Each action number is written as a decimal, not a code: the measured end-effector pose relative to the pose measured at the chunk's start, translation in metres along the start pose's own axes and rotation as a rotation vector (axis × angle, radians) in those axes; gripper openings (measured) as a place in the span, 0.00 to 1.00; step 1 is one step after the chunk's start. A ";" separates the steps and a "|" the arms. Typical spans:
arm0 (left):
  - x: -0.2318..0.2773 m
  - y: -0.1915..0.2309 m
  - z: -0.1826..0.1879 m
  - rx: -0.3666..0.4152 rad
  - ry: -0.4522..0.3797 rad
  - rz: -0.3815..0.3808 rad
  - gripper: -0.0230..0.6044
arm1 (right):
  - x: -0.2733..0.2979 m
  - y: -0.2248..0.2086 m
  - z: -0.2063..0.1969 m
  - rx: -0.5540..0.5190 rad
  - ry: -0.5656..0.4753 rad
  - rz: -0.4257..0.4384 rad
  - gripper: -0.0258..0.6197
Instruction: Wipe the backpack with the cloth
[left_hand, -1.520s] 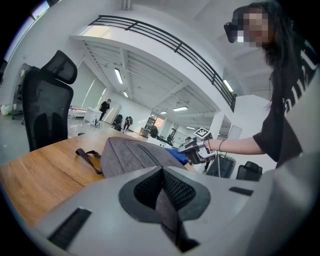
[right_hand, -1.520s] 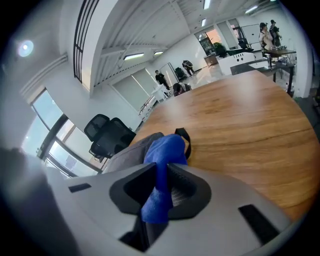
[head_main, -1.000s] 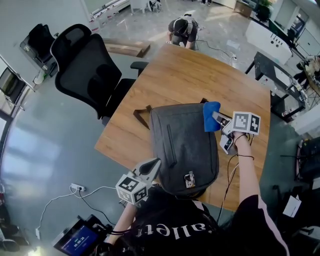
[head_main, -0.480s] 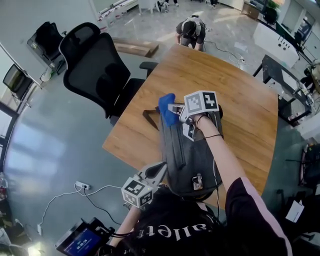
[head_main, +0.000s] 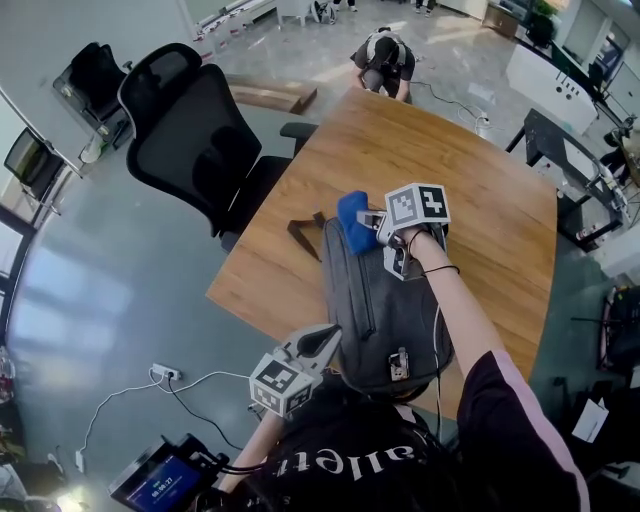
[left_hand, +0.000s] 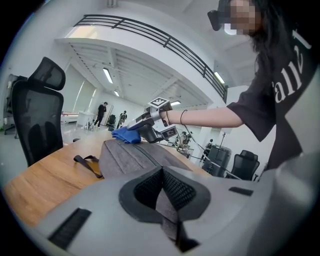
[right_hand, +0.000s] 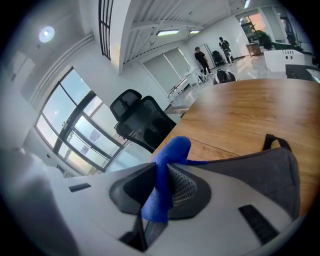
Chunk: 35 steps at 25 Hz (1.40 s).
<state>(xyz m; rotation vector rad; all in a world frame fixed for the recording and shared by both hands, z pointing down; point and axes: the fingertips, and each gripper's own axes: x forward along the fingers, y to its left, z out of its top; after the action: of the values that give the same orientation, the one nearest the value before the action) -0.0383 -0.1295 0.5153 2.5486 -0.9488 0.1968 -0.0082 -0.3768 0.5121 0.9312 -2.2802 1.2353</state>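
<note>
— Which way did the grey backpack lie?
— Flat on the wooden table, its long axis running away from the left gripper, whose closed jaws pinched its near edge. Its far, strap end lay under the right gripper, which was clamped on the blue cloth.
— Any writing?
— Only "allet" on the black shirt.

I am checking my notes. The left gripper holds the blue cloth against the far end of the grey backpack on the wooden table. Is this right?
Not quite. The right gripper holds the blue cloth, clamped between its jaws in the right gripper view. The rest stands: the cloth lies against the far end of the grey backpack on the wooden table.
</note>
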 end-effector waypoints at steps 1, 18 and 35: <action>0.002 -0.002 0.000 0.004 0.002 -0.007 0.04 | -0.009 -0.011 0.000 0.018 -0.012 -0.012 0.15; 0.010 -0.030 0.021 0.053 0.038 -0.086 0.04 | -0.140 -0.137 -0.025 0.265 -0.208 -0.184 0.15; 0.027 -0.085 0.012 0.084 -0.002 -0.017 0.04 | -0.222 -0.110 -0.087 0.210 -0.354 -0.080 0.15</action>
<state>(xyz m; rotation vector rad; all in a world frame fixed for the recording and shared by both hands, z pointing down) 0.0373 -0.0927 0.4843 2.6328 -0.9379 0.2335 0.2286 -0.2642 0.4896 1.4014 -2.3735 1.3868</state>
